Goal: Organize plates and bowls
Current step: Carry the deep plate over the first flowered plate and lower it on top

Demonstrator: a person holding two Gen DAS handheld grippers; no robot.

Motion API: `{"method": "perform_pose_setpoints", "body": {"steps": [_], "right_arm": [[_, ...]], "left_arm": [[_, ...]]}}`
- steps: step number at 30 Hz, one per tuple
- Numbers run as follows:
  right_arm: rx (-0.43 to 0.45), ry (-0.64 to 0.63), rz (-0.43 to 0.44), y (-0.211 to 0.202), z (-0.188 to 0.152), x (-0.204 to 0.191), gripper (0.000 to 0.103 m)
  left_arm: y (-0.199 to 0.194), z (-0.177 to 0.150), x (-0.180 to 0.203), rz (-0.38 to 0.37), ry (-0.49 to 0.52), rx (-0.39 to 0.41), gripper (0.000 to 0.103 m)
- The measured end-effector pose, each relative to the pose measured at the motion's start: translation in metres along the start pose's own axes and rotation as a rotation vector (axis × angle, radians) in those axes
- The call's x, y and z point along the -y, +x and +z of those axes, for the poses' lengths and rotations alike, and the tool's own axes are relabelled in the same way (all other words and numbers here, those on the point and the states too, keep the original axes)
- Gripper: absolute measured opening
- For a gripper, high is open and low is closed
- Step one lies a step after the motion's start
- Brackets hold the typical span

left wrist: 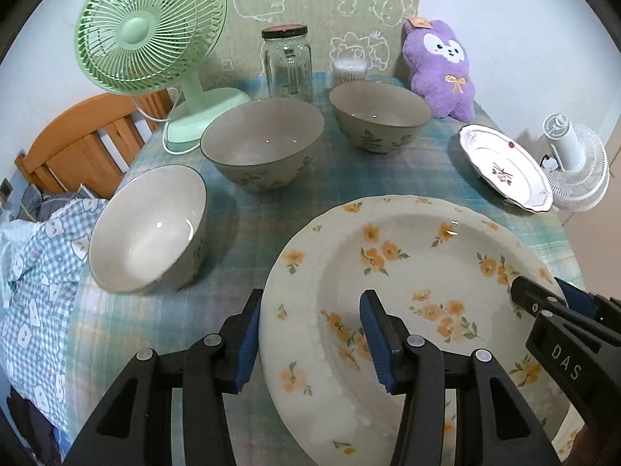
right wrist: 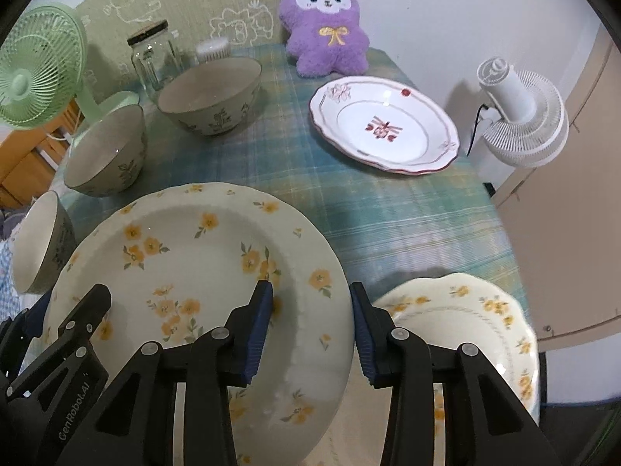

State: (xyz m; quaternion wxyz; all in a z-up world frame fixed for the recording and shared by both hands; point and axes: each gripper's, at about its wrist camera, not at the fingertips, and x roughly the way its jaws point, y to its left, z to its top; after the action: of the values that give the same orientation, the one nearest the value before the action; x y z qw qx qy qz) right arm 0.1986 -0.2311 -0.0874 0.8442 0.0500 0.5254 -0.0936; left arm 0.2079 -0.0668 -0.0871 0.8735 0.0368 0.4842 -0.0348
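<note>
Far left, off the surface edge: a checked blue bedding print [left wrist: 35,256] and a wooden headboard [left wrist: 81,147]. On the blue-green plaid cloth of the surface [right wrist: 407,213], left to right: a green desk fan [left wrist: 151,35] at the back corner, three grey-green bowls with leaf patterns — nearest [left wrist: 151,229] tilted at the left edge, middle [left wrist: 264,143], far [left wrist: 380,116] — then a lidded glass jar [left wrist: 287,62] and a small tub of cotton swabs [left wrist: 349,70] behind them against a green cartoon-print backdrop [left wrist: 322,4]. Further right, a purple plush rabbit [left wrist: 442,70] leaning on the pale wall, a white plate with red motif [right wrist: 384,128] lying near the right edge, and a white fan [right wrist: 520,116] just off the surface.

In front, a large yellow-flowered plate [right wrist: 202,264], tilted. Left claw [left wrist: 310,334] spread, straddling its left rim, one finger outside, one inside. Right claw [right wrist: 310,322] likewise spread across the right rim, not pinching. Below right, a second yellow-flowered plate [right wrist: 473,318] with scalloped rim, lying flat near the front right corner.
</note>
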Motion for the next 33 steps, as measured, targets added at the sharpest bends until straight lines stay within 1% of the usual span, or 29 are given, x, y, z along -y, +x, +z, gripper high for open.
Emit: {"method": "perform_pose_setpoints", "body": {"steps": [6,13,16,21,27,33], "right_arm": [[0.039,-0.019,-0.006,-0.02,-0.01,0.031,0.043],[0.036,-0.025,-0.016,-0.03,-0.033,0.077,0.043],[0.026,-0.022,-0.024,-0.032,-0.044,0.102,0.043],[0.023,-0.025,-0.036,-0.034,-0.06,0.13,0.043],[0.02,-0.021,-0.043,-0.033,-0.073,0.156,0.043],[0.015,-0.016,-0.047,-0.03,-0.078,0.171,0.043]], "left_arm": [[-0.017,-0.019,0.028,-0.004,-0.02,0.002,0.05],[-0.033,-0.047,0.072,-0.017,-0.026,-0.004,0.05],[-0.037,-0.059,0.092,-0.03,-0.017,-0.011,0.05],[-0.043,-0.076,0.122,-0.039,-0.006,-0.019,0.05],[-0.046,-0.086,0.148,-0.043,-0.002,-0.015,0.05],[-0.044,-0.091,0.163,-0.041,0.008,-0.025,0.05]]}}
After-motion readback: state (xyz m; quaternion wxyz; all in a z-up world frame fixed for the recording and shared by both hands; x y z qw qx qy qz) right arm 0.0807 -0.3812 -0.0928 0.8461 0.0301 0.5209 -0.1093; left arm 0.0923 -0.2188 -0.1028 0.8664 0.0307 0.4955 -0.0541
